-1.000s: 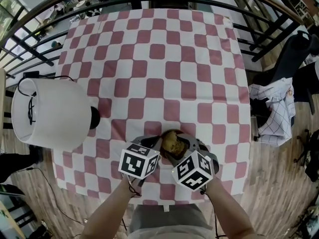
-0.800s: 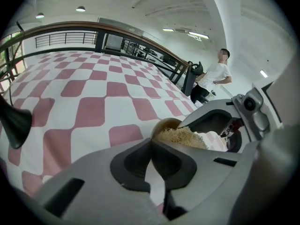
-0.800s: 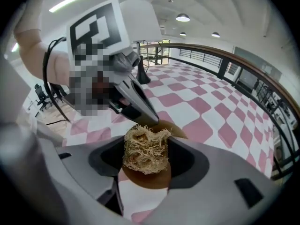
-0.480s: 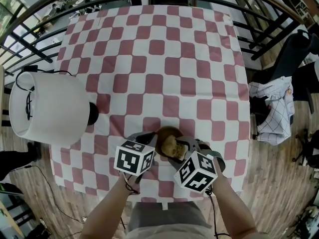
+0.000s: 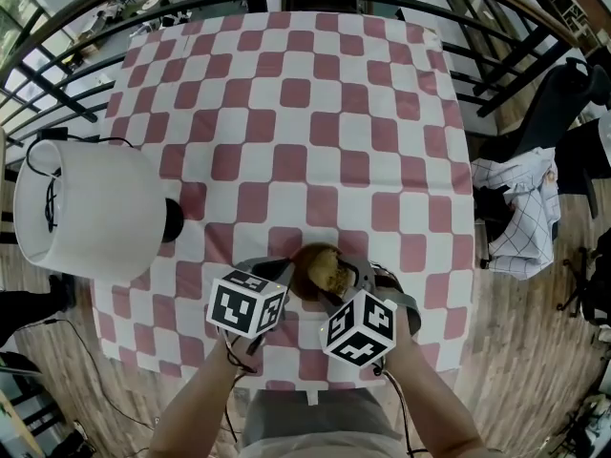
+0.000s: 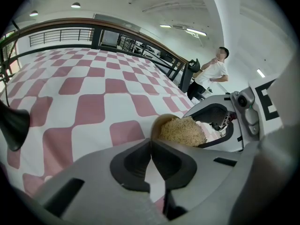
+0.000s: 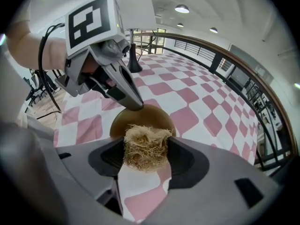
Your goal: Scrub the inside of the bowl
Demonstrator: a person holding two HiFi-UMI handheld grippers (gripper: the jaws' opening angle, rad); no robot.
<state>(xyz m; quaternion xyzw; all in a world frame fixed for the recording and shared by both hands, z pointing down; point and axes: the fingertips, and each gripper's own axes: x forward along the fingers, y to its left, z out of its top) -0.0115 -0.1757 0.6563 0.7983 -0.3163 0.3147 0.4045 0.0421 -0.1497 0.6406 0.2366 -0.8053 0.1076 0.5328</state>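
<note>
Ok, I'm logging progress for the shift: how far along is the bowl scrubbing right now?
Done: the left gripper is shut on the rim of the brown bowl, steadying it, and the right gripper grips the fibrous scrubber. In hand: the scrubber sits at the bowl's inside. Left: how clean the inside is cannot be told, so likely more scrubbing, then release.

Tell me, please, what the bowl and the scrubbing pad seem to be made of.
Bowl: brown, smooth, matt, thin rim; probably wood or plastic, cannot tell which.
Scrubbing pad: pale tan tangle of coarse loose fibres, frayed at the edges; looks like loofah or another plant fibre.
</note>
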